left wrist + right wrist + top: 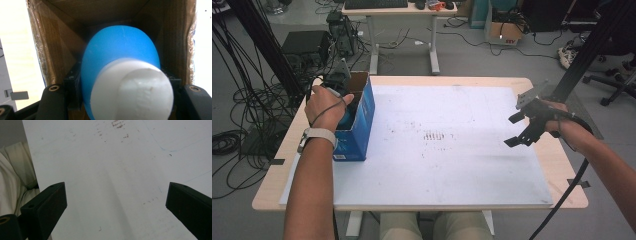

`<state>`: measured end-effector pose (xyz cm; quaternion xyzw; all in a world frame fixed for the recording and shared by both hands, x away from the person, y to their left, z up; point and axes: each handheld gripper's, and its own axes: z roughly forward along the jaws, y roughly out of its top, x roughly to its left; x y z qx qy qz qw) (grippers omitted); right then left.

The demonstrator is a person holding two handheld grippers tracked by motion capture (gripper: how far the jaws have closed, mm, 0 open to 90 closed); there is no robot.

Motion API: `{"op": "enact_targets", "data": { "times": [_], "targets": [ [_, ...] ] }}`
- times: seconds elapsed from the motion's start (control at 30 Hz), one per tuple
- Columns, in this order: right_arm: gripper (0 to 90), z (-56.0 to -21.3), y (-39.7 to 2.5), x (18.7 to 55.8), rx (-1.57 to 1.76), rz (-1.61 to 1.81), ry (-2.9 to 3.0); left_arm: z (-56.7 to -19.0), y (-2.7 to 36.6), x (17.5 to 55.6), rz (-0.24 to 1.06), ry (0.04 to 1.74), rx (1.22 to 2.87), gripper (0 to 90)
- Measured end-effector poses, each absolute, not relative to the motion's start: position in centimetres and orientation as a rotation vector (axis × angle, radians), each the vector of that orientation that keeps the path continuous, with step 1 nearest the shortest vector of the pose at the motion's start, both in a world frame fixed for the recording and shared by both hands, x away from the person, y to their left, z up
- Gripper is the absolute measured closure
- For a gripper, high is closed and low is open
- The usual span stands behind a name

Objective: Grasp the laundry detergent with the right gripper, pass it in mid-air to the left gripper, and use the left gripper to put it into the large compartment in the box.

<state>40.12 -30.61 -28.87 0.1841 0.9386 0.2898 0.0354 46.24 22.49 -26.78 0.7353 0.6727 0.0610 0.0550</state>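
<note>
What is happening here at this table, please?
A person works at a table with a gripper in each hand. The left gripper is down inside the open blue cardboard box at the table's left edge, its jaws closed on a blue and white object. The right gripper hangs open above the white board at the right side, holding nothing.

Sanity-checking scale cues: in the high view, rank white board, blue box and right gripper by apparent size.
1. white board, by far the largest.
2. blue box, at the board's left edge.
3. right gripper, jaws apart; smallest, though being raised nearer the camera may flatter it.
</note>
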Motion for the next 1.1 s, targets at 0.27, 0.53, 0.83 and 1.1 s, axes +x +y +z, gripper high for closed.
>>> {"op": "enact_targets", "data": {
  "times": [0.27, 0.53, 0.83, 1.1],
  "targets": [
    [3.4, -28.89, -30.58, 40.10, 0.565, 0.890, 2.888, -26.76, 22.46, 46.25, 0.182, 2.046, 2.236, 37.4],
    [3.5, -28.83, -30.61, 40.14, 0.556, 0.874, 2.894, -26.75, 22.46, 46.25, 0.180, 2.048, 2.236, 37.5],
    [3.5, -28.90, -30.49, 40.07, 0.566, 0.891, 2.888, -26.74, 22.40, 46.26, 0.180, 2.048, 2.238, 37.4],
    [3.5, -28.93, -30.50, 40.10, 0.562, 0.883, 2.894, -26.76, 22.41, 46.27, 0.184, 2.048, 2.236, 37.4]
  ]
}}
